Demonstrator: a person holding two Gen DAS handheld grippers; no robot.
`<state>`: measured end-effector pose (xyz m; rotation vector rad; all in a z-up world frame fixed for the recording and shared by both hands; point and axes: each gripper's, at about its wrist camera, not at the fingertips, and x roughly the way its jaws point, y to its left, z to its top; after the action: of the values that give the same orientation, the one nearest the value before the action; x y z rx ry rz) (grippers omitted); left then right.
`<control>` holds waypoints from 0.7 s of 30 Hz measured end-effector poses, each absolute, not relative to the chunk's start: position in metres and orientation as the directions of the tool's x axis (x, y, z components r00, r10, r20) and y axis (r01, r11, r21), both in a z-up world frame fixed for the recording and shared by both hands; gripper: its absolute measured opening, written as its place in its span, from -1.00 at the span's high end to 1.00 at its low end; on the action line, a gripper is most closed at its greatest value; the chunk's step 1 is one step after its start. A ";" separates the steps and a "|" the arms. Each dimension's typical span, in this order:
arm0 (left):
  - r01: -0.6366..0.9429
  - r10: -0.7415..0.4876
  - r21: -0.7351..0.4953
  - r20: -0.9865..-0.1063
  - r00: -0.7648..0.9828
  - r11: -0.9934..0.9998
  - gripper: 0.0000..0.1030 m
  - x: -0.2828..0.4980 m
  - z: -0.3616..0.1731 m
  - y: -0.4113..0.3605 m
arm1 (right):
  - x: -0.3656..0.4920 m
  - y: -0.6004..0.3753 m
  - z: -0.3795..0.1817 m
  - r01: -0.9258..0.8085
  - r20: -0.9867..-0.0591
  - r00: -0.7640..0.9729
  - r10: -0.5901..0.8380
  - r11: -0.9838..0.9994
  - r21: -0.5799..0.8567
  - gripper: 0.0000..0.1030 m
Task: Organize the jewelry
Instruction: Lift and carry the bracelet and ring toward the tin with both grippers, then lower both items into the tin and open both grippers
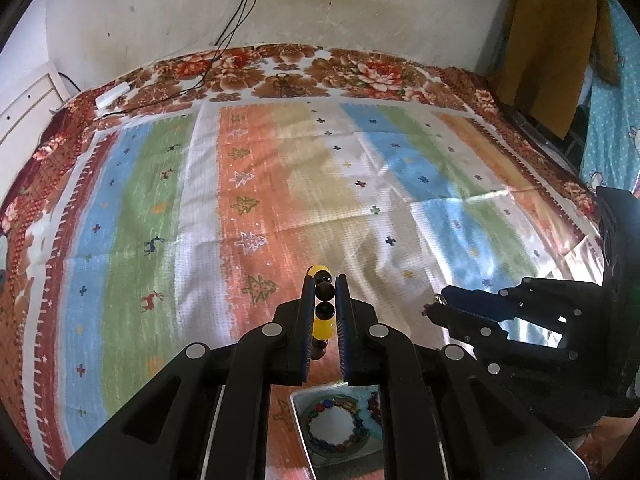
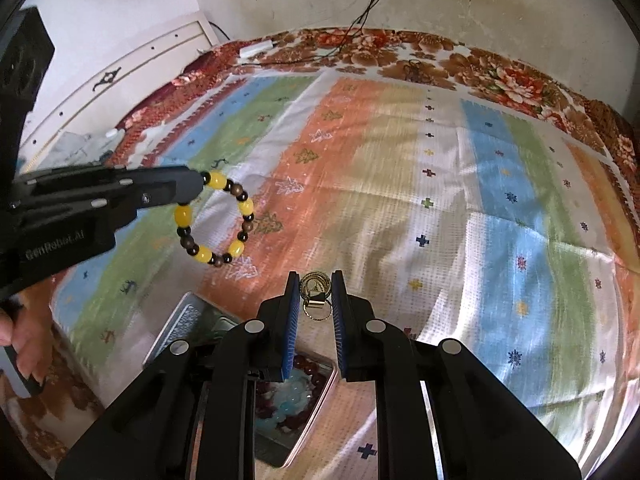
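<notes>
The left tool (image 1: 324, 300) is pinching a bracelet of yellow and dark beads (image 2: 216, 220), which in the right wrist view hangs as an open loop from its tips, clear of the striped cloth (image 1: 280, 184) on the bed. The right tool (image 2: 316, 300) is pinching a small gold-coloured piece of linked rings with a clasp (image 2: 316, 298), held just past its blue pads (image 2: 294, 312); what kind of jewelry it is cannot be told. Below both tools, at 6 o'clock in each wrist view, sits a metal tray (image 1: 298, 420) already holding other beaded bracelets (image 1: 336, 426). The bracelet looks light and floppy between hard, smooth beads that could slip, so a grip across one bead suits it. The gold piece seems lighter and finer, and is best pinched at its clasp.
</notes>
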<state>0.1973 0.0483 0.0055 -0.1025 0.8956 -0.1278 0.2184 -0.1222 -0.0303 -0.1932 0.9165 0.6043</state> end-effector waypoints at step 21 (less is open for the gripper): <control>0.100 -0.198 -0.175 -0.740 0.643 0.980 0.81 0.142 0.016 0.037 | 0.174 -0.133 -0.024 -0.596 -0.784 0.424 0.454 0.791 0.137 0.68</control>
<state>0.1419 0.0369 0.0161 -0.1214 0.8559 -0.1703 0.1743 -0.1334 -0.0243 -0.1715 0.9227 0.6610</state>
